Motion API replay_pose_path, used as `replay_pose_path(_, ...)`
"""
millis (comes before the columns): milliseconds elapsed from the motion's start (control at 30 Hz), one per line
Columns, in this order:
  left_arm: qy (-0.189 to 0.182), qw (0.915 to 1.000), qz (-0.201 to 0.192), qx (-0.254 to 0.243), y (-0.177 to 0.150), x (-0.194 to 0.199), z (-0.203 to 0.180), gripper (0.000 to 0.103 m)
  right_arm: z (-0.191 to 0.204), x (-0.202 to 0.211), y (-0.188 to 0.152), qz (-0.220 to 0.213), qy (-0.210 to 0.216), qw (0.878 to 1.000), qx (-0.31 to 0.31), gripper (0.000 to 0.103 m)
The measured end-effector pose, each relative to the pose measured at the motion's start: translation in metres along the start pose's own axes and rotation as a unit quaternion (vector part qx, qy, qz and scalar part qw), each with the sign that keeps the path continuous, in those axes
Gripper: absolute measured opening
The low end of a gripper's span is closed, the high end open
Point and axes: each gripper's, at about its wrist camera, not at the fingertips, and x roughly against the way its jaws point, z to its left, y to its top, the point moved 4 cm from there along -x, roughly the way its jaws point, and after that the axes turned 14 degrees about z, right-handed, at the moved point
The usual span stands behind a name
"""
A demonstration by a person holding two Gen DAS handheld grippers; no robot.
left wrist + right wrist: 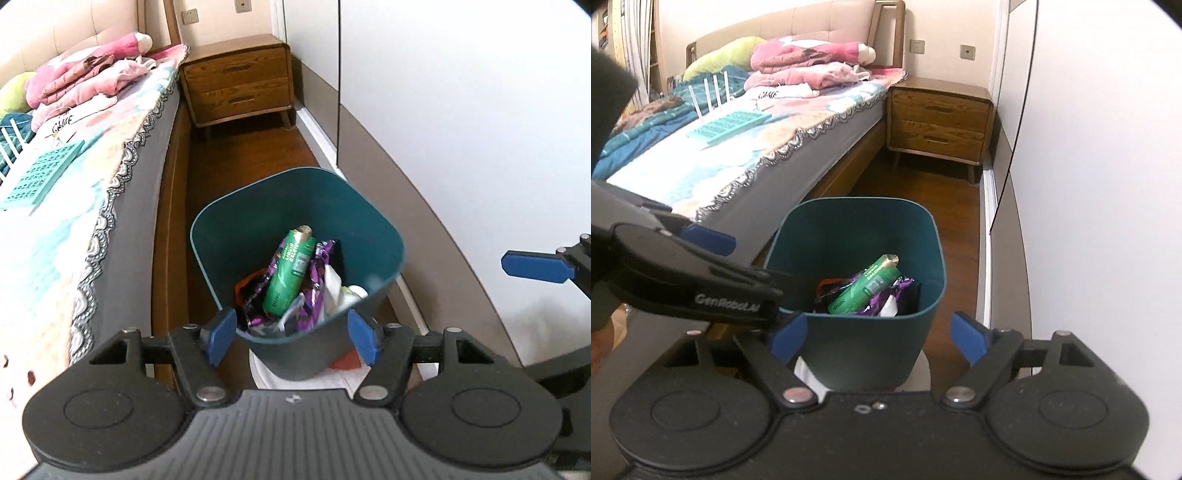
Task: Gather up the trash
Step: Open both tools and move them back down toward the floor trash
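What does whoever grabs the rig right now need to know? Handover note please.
Left gripper: open, nothing between the jaws, above the near rim of the bin.
Right gripper: open, empty, also over the near rim.
Dark teal plastic trash bin: on the wooden floor between the bed and the white wardrobe.
Inside: green drink carton, purple foil wrappers, white crumpled paper.
Done: that trash is in the bin.
Left: something red and white lies on the floor by the bin base; cannot tell what it is. Check it.
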Motion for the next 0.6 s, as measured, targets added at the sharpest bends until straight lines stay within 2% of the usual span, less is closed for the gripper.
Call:
replay_pose_path(200, -0.007, 0.9999, -0.006, -0.010, -0.030, 0.032, -0.005, 0.066, 0.004, 0.025, -0.020, 0.002, 0.011, 1.000, -0.015, 0.088)
replay_pose_path(267, -0.014, 0.9998, -0.005, -0.013, -0.041, 0.041, -0.008, 0.074, 0.005, 0.030, -0.029, 0.004, 0.015, 1.000, -0.019, 0.092)
replay_pose_path(367, -0.020, 0.9997, -0.008, -0.013, -0.058, 0.051, -0.009, 0.079, 0.009, 0.034, -0.043, 0.009, 0.016, 1.000, -0.022, 0.094)
replay_pose_path(600, -0.041, 0.9991, 0.008, -0.012, -0.100, 0.050, -0.010, 0.081, 0.016, 0.030, -0.088, 0.035, 0.032, 0.998, -0.048, 0.099)
